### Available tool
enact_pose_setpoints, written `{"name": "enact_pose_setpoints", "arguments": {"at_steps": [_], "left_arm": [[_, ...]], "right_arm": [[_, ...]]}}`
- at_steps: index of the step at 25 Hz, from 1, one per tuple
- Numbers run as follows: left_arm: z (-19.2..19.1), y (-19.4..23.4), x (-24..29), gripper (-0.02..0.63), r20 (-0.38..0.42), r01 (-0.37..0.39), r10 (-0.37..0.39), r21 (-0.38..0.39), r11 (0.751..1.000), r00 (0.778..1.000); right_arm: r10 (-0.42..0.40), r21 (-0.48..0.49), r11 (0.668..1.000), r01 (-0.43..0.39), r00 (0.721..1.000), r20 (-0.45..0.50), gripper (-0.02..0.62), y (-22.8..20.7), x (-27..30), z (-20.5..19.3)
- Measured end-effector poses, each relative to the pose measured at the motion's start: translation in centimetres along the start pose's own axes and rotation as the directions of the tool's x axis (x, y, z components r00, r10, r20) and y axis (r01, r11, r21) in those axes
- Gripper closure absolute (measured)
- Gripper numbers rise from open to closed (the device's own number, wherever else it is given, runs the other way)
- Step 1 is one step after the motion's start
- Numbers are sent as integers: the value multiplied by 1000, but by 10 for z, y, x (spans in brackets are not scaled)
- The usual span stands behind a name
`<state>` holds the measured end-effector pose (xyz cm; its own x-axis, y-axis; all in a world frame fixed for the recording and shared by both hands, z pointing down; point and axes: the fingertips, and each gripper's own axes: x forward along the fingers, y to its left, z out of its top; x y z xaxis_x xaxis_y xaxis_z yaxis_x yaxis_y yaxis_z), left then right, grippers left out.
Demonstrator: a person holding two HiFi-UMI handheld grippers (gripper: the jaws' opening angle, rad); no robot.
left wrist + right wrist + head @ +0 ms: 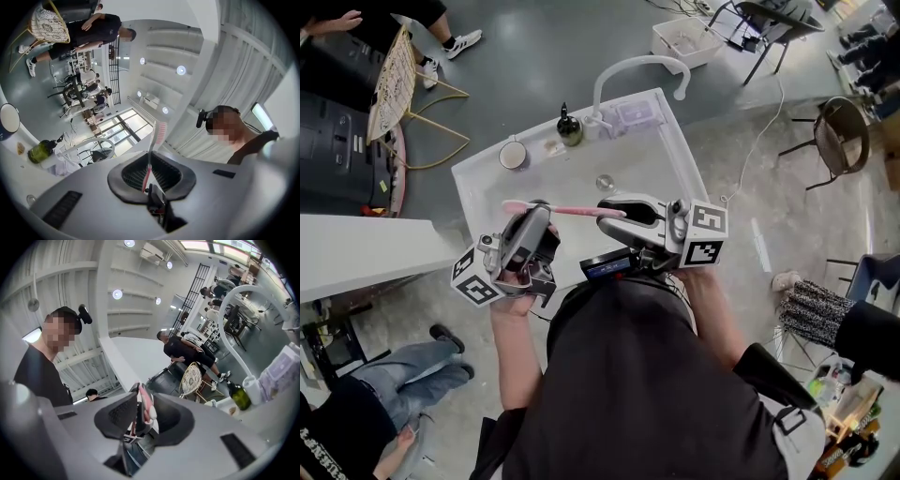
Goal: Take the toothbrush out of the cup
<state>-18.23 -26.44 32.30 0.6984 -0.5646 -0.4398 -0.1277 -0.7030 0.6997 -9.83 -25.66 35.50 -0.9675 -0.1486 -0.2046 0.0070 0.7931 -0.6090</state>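
The pink toothbrush lies level in the air over the front of the white sink, clear of the white cup at the sink's back left. My left gripper is shut on the toothbrush; in the left gripper view the toothbrush rises from between the pads with its bristle head uppermost. My right gripper stands open at the brush's right end. In the right gripper view that end points at the camera between the wide-apart jaws, touching neither pad. The cup shows at the right there.
A curved white faucet arches over the back of the sink. A dark green bottle stands beside the cup. A wicker chair and people stand at the far left, with chairs and a bin on the floor at the right.
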Motion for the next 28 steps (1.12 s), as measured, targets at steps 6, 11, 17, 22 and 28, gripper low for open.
{"name": "enact_pose_setpoints", "arguments": {"at_steps": [6, 11, 17, 22, 28], "left_arm": [[1, 0, 1, 577, 18, 14, -14, -20, 1000, 1000], [3, -1, 5, 577, 42, 31, -29, -47, 998, 999], [4, 2, 9, 577, 62, 5, -4, -23, 1000, 998], [6, 8, 12, 574, 69, -38, 37, 12, 999, 997], [6, 15, -1, 574, 66, -89, 86, 45, 995, 994]], "right_arm": [[24, -9, 1000, -24, 1000, -8, 535, 6, 1, -1], [28, -20, 999, -28, 999, -28, 537, 9, 2, -5], [34, 24, 999, -34, 999, -15, 545, 8, 0, -5], [38, 102, 994, -41, 999, 31, 545, 2, 0, -3], [19, 140, 990, -31, 996, 89, 545, -4, -5, 5]]}}
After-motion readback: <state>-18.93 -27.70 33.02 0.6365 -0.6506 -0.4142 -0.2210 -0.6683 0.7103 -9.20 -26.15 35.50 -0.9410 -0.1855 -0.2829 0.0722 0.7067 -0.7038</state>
